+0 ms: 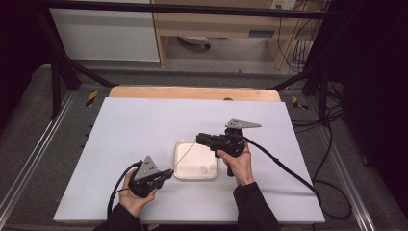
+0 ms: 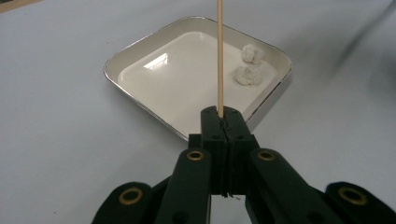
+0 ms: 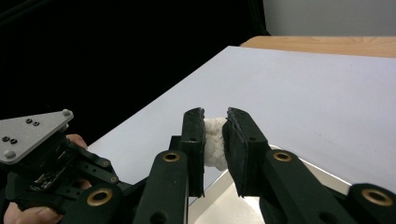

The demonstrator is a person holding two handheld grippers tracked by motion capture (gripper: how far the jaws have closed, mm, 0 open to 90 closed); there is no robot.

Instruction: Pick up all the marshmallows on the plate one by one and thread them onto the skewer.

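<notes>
We see a thin wooden skewer (image 2: 219, 56) clamped in the closed left gripper (image 2: 223, 122), slanting over the white tray (image 2: 140, 46). Above the tray, the right gripper (image 3: 215, 135) pinches a white lump (image 3: 214, 140), perhaps marshmallow. No readable writing.

Left gripper (image 1: 166, 174): low, held in left hand (image 1: 134, 195), jaws pressed together. Right gripper (image 1: 201, 139): raised, ahead of the left, in right hand (image 1: 239, 161), jaws narrowly parted, clamping.

Table (image 1: 144, 125) bare around tray (image 1: 179, 174): free passage left, far, right. Over tray, slanted skewer (image 1: 185, 153) blocks crossing. Two white lumps (image 2: 248, 65) occupy tray corner; rest of tray open.
</notes>
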